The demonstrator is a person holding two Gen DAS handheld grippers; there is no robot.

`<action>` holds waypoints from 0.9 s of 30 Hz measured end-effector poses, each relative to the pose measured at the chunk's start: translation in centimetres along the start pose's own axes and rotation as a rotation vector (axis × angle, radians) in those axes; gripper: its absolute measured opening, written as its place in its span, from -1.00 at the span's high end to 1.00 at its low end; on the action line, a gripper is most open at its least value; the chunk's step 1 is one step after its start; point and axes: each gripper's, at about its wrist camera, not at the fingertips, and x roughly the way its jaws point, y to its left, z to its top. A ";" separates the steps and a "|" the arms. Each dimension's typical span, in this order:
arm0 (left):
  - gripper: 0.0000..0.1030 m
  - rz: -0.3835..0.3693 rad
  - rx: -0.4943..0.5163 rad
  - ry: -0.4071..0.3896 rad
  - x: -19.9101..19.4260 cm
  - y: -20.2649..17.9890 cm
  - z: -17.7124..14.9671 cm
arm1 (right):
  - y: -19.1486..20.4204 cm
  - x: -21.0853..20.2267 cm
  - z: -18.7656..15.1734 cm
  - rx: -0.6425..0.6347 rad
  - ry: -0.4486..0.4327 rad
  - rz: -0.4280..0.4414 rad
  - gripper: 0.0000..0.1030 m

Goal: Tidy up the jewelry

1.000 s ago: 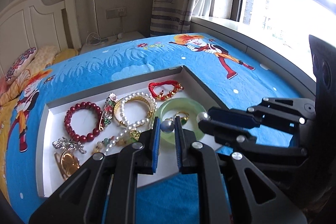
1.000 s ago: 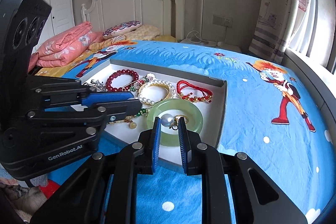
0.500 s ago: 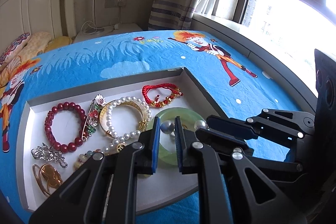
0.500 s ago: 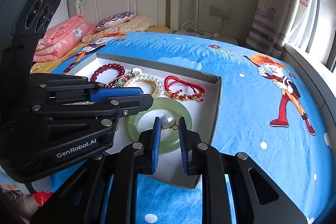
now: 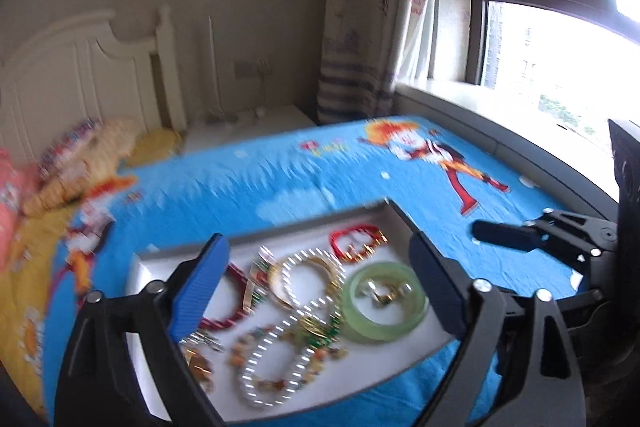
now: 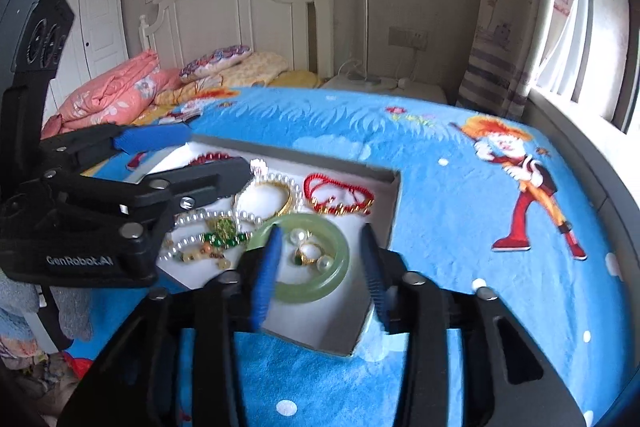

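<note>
**Both grippers letting go over the jewelry tray**

Your left gripper (image 5: 316,287) has its blue-padded fingers (image 5: 200,283) spreading wide with nothing between them; your right gripper (image 6: 320,267) is opening too, its fingers about halfway apart and empty. Both hang above the shallow white rectangular tray (image 6: 394,195), which sits on the bed's blue cartoon-print bedspread (image 6: 460,227), so by my reading you have just set something down and are clearing the way

The small pieces, a pair of round pearl earrings (image 6: 298,237) and a gold ring with a green stone (image 6: 306,255), lie inside the pale green jade bangle (image 6: 340,267) at the tray's near right corner. The bangle works as a little fence, likely why they sit there: loose pearls roll

Around it the tray is sorted by ring-shaped items laid flat and mostly apart: a red cord bracelet with gold beads (image 6: 340,195) toward the far right corner, a gold bangle with a white pearl strand (image 5: 308,279) looped across it, and a dark red bead bracelet (image 5: 224,321) partly hidden behind your left finger. The left view is blurred, so the finer pieces at the near left stay unclear
</note>
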 end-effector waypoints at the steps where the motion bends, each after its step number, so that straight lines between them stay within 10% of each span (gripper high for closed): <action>1: -0.93 0.024 0.008 -0.033 -1.1 0.3 0.5 | 0.0 -0.7 0.2 0.002 -0.021 -0.007 -0.30; 5: -0.95 0.116 -0.002 -0.125 -4.7 1.8 1.6 | 0.1 -4.0 0.8 0.026 -0.129 -0.037 -0.68; 12: -0.95 0.252 -0.078 -0.129 -8.3 4.1 -0.8 | -0.4 -5.9 -0.6 0.160 -0.187 -0.039 -0.68; 27: -0.95 0.299 -0.106 0.011 -5.0 3.2 -9.6 | 4.2 -1.1 -5.5 0.155 -0.037 -0.118 -0.68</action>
